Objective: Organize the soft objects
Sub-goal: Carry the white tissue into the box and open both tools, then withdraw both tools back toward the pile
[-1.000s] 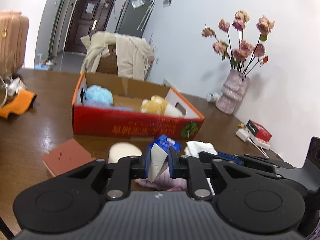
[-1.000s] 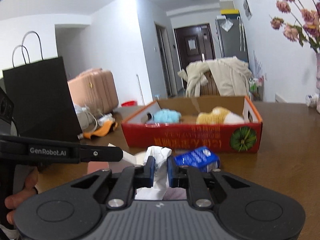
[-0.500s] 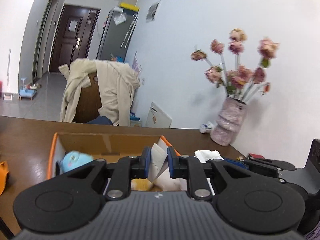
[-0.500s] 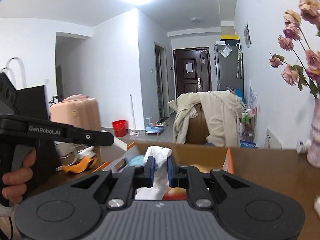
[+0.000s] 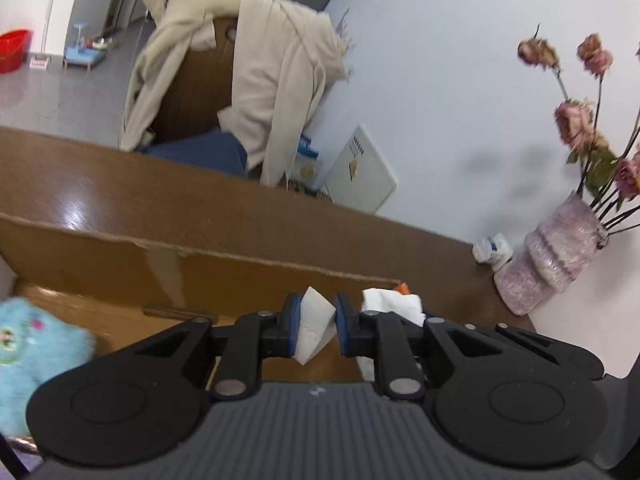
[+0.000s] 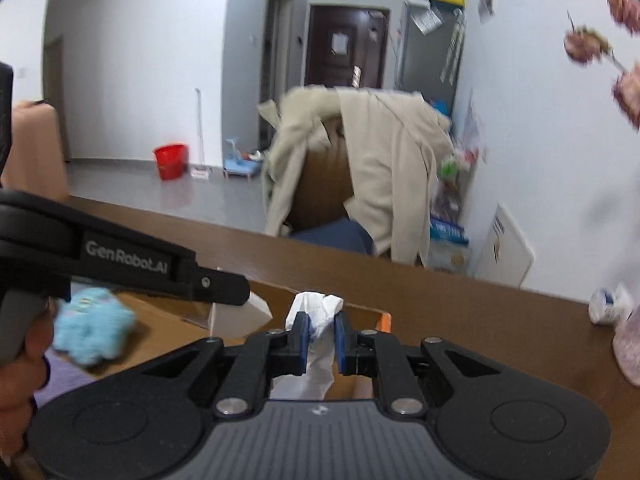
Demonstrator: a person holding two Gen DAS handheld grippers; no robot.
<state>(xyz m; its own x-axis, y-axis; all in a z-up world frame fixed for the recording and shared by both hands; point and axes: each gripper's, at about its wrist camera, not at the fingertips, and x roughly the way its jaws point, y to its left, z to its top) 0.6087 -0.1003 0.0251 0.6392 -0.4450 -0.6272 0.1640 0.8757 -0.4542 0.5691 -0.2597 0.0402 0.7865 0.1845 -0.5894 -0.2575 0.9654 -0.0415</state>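
I carry the white tissue pack (image 5: 314, 326) clamped in my left tongs (image 5: 316, 330) and the crumpled white cloth (image 6: 318, 334) pinched in my right tongs (image 6: 320, 336), both hanging above the cardboard box (image 5: 256, 280) for dropping in, blue plush (image 5: 28, 356) inside at nine o'clock.

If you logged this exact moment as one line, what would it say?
left tool: shut on white carton corner | right tool: shut on white cloth | both over cardboard box | blue plush toy inside box
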